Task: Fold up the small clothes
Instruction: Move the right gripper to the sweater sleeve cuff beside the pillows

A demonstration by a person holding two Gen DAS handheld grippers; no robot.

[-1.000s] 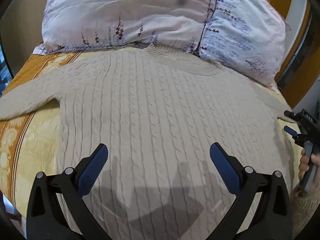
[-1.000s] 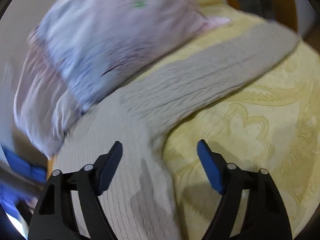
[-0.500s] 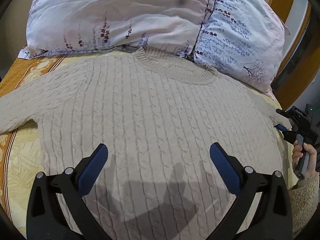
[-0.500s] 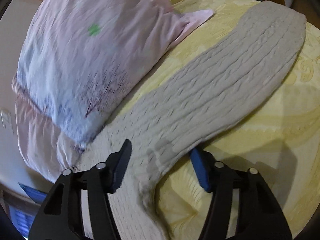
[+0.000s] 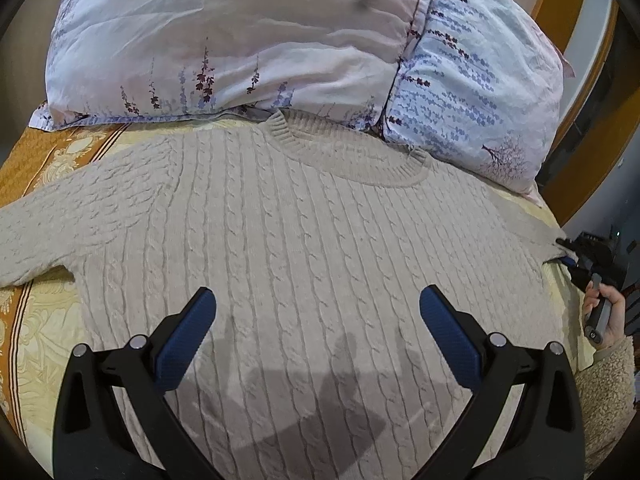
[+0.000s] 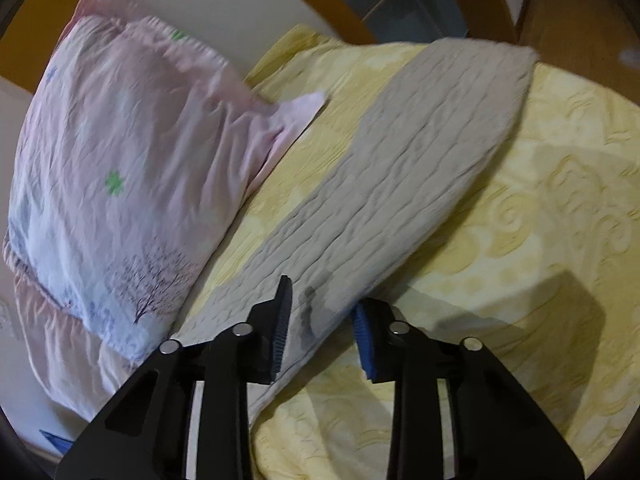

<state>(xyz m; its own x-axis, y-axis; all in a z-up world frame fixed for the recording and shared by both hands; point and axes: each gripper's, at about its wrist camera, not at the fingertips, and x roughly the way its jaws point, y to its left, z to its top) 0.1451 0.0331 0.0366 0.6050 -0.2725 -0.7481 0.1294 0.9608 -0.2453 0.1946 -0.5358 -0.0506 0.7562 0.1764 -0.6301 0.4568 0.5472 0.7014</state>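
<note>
cable-knit wool fills my view: my left gripper hangs wide open and empty over the sweater, spread flat on the bed. my right gripper is narrowed around the near end of the right sleeve, the grip apparently not yet firm. i judge the sleeve fold is beginning; next, pinch firmly and carry it across toward the body, short of the pillows.

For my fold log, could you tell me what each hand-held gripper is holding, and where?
The right hand-held gripper grips the sweater by its sleeve, near the shoulder. The left hand-held gripper holds nothing.
</note>
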